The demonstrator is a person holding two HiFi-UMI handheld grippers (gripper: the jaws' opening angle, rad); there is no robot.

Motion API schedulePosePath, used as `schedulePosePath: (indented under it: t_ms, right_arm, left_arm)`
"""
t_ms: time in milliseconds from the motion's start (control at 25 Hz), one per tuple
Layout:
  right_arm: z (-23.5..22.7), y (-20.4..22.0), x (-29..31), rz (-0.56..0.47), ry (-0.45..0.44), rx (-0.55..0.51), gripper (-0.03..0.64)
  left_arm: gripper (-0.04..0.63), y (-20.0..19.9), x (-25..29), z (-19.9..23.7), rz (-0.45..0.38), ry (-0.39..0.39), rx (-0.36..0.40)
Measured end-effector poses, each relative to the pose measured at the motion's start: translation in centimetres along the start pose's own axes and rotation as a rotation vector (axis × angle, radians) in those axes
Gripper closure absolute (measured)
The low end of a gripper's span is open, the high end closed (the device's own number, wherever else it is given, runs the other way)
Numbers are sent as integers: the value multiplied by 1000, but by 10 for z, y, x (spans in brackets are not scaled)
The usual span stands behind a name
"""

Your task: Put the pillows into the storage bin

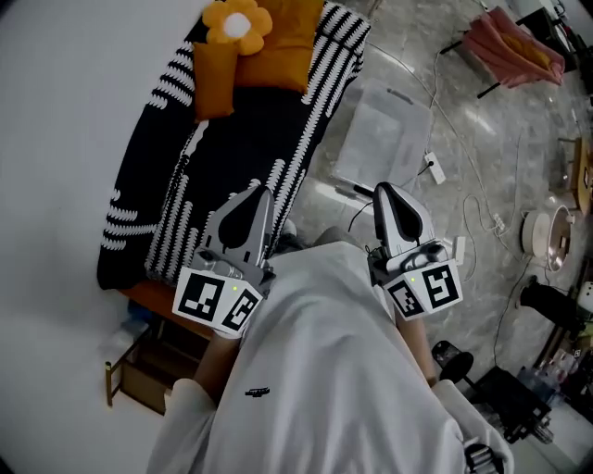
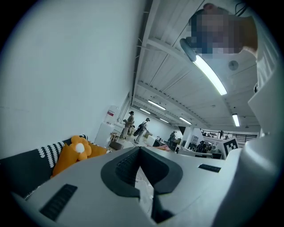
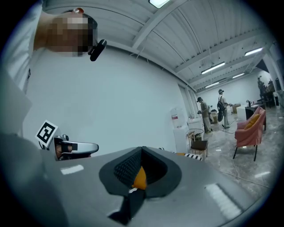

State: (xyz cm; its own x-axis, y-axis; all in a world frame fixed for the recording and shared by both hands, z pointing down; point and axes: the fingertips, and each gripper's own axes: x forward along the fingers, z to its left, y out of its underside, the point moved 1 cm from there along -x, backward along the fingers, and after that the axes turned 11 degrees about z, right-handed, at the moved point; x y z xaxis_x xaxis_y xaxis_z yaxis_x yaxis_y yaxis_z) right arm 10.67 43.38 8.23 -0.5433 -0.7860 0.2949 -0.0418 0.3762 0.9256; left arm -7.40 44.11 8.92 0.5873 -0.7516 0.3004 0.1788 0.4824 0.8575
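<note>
L gripper (image 1: pixel 262 194), grey two-jaw tool w/ black-and-white marker cube at the rear, is held low in front of the torso, pointing fwd. Jaws meet at the tips, nothing between. R gripper (image 1: pixel 382 190), same build, sits alongside, roughly parallel, apart from L; jaws closed too, empty. L forearm (image 1: pixel 216 364) and R forearm (image 1: pixel 419 347) show bare behind the cubes.

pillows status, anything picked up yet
Left gripper and right gripper both shut, empty. Orange pillows and flower pillow untouched on striped blanket. Storage bin on floor alongside, nothing seen in the way.
</note>
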Motion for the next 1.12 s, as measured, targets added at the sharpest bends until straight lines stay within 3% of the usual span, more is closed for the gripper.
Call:
schedulePosePath:
  t_ms: [440,600,800,1120]
  right_arm:
    - [-6,-7,28,41,39,-3,606]
    - [-9,-15,40,2,-12,-27,610]
    - [-25,-14,71,0,-50,-161,617]
    - [-77,-50,138,-15,-123,-148,618]
  left_arm:
    - [586,-2,22,27,34,17,-39]
    - [586,-4,34,30,44,-6,-33]
    - [586,-12,60,37,61,-51,-26]
    - [586,-56,128,55,62,-100,-18]
